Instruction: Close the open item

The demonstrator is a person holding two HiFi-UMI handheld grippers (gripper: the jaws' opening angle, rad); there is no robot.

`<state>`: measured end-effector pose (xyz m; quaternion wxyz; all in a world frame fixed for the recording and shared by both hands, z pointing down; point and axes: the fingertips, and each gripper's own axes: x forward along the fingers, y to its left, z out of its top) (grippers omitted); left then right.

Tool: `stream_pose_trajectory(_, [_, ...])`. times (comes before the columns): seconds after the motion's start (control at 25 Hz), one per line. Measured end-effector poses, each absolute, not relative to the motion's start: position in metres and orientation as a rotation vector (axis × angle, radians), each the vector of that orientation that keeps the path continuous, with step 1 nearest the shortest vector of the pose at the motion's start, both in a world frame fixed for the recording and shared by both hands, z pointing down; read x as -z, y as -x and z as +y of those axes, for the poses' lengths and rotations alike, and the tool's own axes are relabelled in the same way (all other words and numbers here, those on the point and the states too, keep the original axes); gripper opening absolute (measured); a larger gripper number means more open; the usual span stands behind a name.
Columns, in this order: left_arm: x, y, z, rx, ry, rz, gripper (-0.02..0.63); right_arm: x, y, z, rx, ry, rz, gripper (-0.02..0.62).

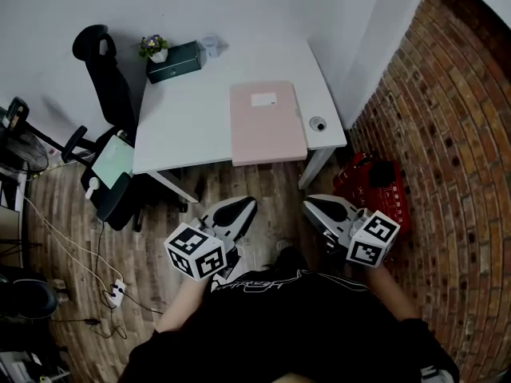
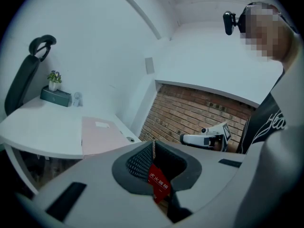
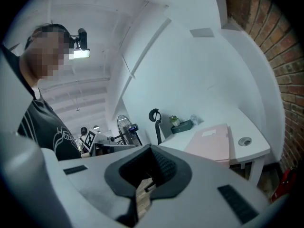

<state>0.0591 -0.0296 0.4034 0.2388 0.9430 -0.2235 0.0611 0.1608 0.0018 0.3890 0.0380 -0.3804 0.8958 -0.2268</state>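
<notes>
- Pressing its two jaws flat together, the left claw [image 1: 243, 206] pinches nothing; its own view shows the ribbed pads meeting pad to pad.
- The right claw [image 1: 311, 202] is pressed together in the same way, pad against pad with nothing between.
- Both claws hang side by side in front of the person's black shirt [image 1: 295, 317], tips aimed toward the bench [image 1: 184, 110] but well short of its near edge.
- Under them lies the wood floor [image 1: 160, 238].
- The pink folder [image 1: 267, 122] lies flat on the right half of the bench with its cover down. Its near end just overhangs the front edge, and a small white label sits near its far end.
- A round cable hole [image 1: 318, 124] sits in the bench top just beside the folder, on its right.
- At the far edge of the bench stand a green box [image 1: 176, 61], a small potted plant [image 1: 153, 46] at its left end and a clear glass [image 1: 210, 45] at its right.
- A black office chair [image 1: 112, 94] stands off the left end of the bench.
- A red crate [image 1: 375, 186] sits on the floor to the right of the right claw, against the brick wall [image 1: 447, 134].
</notes>
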Motion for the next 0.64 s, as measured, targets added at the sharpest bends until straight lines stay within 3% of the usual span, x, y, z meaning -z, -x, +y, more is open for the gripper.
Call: stream_pose_trajectory(0.64, [-0.374, -0.027, 0.004, -0.126, -2.665, -0.614, 0.042, -0.366, -0.125, 0.042, 0.584, 1.194, 2.78, 0.002])
